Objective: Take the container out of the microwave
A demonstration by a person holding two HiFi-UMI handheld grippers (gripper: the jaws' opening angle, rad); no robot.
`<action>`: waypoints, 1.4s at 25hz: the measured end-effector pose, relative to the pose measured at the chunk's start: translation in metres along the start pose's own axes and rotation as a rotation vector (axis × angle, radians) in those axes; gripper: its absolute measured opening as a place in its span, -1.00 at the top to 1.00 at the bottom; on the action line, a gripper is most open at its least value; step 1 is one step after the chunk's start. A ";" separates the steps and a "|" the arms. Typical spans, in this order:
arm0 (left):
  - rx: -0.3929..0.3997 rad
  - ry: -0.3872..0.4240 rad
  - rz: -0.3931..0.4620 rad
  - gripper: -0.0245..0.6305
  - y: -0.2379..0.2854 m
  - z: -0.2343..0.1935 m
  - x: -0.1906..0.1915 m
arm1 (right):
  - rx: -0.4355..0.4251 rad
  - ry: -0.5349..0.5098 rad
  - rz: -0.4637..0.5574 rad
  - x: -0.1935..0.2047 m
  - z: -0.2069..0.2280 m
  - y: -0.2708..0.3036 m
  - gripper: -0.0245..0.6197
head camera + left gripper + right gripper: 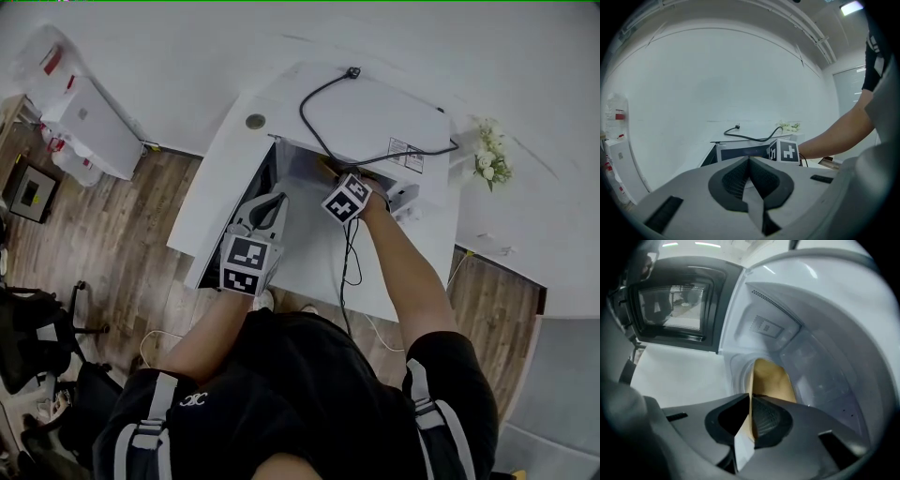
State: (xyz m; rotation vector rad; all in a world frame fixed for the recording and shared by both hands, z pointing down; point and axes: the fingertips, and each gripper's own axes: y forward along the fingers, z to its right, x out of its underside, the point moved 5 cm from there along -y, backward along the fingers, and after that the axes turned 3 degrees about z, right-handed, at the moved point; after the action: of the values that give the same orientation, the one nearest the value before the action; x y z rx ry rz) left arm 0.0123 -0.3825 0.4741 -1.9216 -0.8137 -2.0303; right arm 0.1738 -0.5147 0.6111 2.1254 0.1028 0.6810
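Observation:
The white microwave stands on a white table with its door swung open to the left. Inside the cavity a tan container sits on the turntable. My right gripper reaches in and is shut on the container's near rim. In the head view only its marker cube and a sliver of the container show. My left gripper hangs beside the open door, shut and empty.
A black power cord lies on the microwave's top. White flowers stand at the table's right end. A white appliance sits on the wooden floor to the left. The wall is close behind the microwave.

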 end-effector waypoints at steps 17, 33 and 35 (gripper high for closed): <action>0.033 0.003 0.018 0.91 -0.002 0.006 -0.004 | -0.055 -0.010 0.182 0.005 -0.040 -0.080 0.86; 0.107 0.001 0.016 0.91 0.009 0.020 0.000 | -0.100 -0.049 0.252 0.032 -0.099 -0.150 0.87; 0.114 0.002 0.019 0.91 0.009 0.022 0.001 | -0.093 -0.055 0.251 0.036 -0.105 -0.153 0.87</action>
State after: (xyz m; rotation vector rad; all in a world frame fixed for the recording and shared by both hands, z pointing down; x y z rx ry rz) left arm 0.0361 -0.3781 0.4766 -1.8577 -0.8867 -1.9311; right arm 0.1775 -0.3331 0.5572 2.0843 -0.2253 0.7563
